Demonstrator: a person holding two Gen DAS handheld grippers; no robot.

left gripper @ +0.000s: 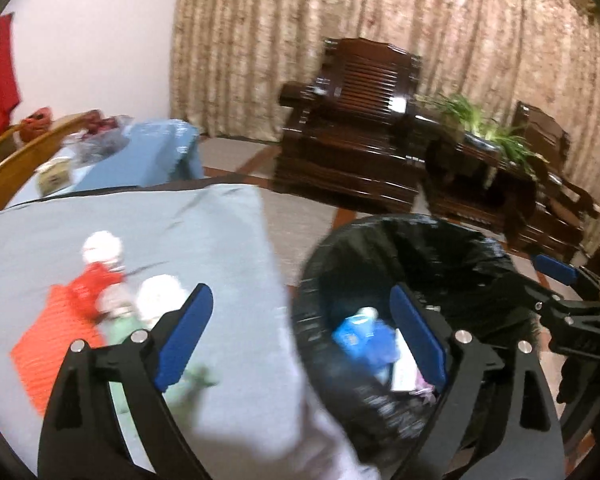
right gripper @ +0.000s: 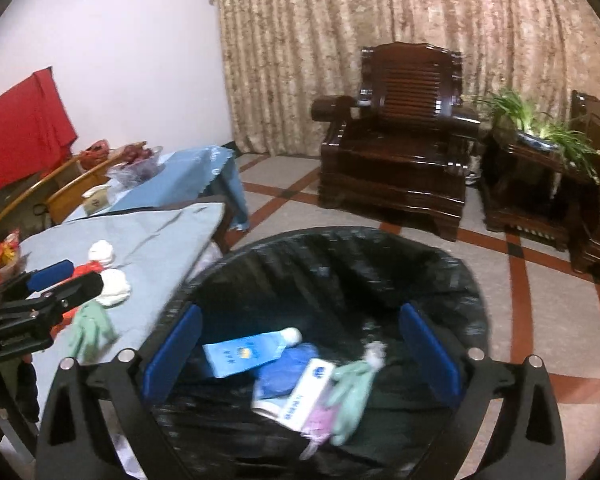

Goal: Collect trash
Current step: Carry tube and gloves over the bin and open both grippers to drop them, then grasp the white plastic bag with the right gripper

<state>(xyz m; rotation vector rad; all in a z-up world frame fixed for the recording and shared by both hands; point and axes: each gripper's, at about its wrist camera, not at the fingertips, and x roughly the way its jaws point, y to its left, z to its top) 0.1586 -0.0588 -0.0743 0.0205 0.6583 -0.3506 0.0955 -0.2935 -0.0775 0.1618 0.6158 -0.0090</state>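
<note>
A bin with a black liner stands on the floor beside a table with a grey-blue cloth. In it lie a blue tube, a white box and a green glove. My right gripper hangs open over the bin with nothing between its pads. My left gripper is open too, straddling the table edge and the bin's rim. On the cloth lie two white tissue balls, a red packet, an orange sheet and another green glove.
A dark wooden armchair and a side table with a plant stand beyond the bin on the tiled floor. A second table with a blue cloth, wooden chairs and a red cloth are at the left.
</note>
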